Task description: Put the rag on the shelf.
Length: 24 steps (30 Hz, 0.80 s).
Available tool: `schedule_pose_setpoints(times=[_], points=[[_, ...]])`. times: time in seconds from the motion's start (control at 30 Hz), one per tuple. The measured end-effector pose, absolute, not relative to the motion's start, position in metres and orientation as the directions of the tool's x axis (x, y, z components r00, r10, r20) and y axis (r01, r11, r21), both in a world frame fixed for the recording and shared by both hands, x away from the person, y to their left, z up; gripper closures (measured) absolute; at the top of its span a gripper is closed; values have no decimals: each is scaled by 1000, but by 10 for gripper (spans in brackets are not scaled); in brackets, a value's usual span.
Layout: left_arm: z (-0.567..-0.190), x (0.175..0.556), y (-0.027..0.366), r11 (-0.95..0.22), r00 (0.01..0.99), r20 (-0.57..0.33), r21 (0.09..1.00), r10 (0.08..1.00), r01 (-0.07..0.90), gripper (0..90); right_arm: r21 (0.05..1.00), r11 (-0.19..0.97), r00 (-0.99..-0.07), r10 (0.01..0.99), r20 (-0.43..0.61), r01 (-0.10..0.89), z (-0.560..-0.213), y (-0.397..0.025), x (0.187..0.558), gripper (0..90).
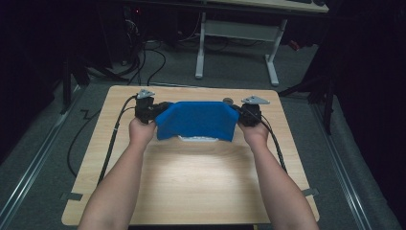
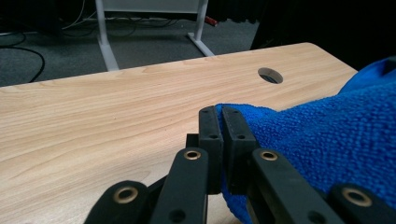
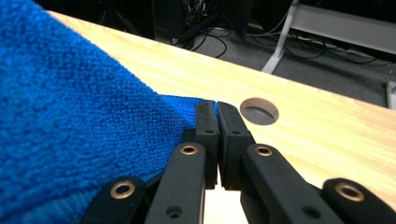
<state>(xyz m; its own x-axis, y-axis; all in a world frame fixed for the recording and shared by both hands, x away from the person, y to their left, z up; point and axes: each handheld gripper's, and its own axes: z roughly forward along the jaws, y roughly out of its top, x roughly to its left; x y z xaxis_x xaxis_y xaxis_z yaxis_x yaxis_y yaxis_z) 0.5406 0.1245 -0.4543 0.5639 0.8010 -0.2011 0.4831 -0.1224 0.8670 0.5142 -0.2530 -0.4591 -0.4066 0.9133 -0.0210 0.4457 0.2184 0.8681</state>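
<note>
Two bare forearms reach in over the pale wood-grain table (image 1: 191,187). The left claw (image 1: 160,109) is clamped together on one upper corner of the blue terry cloth (image 1: 197,120), and the right claw (image 1: 238,112) pinches the opposite corner. The cloth hangs stretched between them above mid-table, over a white object (image 1: 198,139) lying beneath. Farther off, a round cable hole (image 1: 228,100) sits near the far edge.
</note>
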Motion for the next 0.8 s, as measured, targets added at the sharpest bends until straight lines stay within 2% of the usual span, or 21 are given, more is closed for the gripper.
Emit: schedule_pose_setpoints(times=[0.33, 0.8], points=[[-471, 544, 119, -181, 567, -185, 830, 803, 528, 876, 854, 221, -414, 910, -7, 471, -473, -250, 513, 890], [-497, 545, 106, -195, 577, -258, 772, 775, 606, 874, 849, 228, -430, 903, -1, 477, -480, -243, 510, 889]])
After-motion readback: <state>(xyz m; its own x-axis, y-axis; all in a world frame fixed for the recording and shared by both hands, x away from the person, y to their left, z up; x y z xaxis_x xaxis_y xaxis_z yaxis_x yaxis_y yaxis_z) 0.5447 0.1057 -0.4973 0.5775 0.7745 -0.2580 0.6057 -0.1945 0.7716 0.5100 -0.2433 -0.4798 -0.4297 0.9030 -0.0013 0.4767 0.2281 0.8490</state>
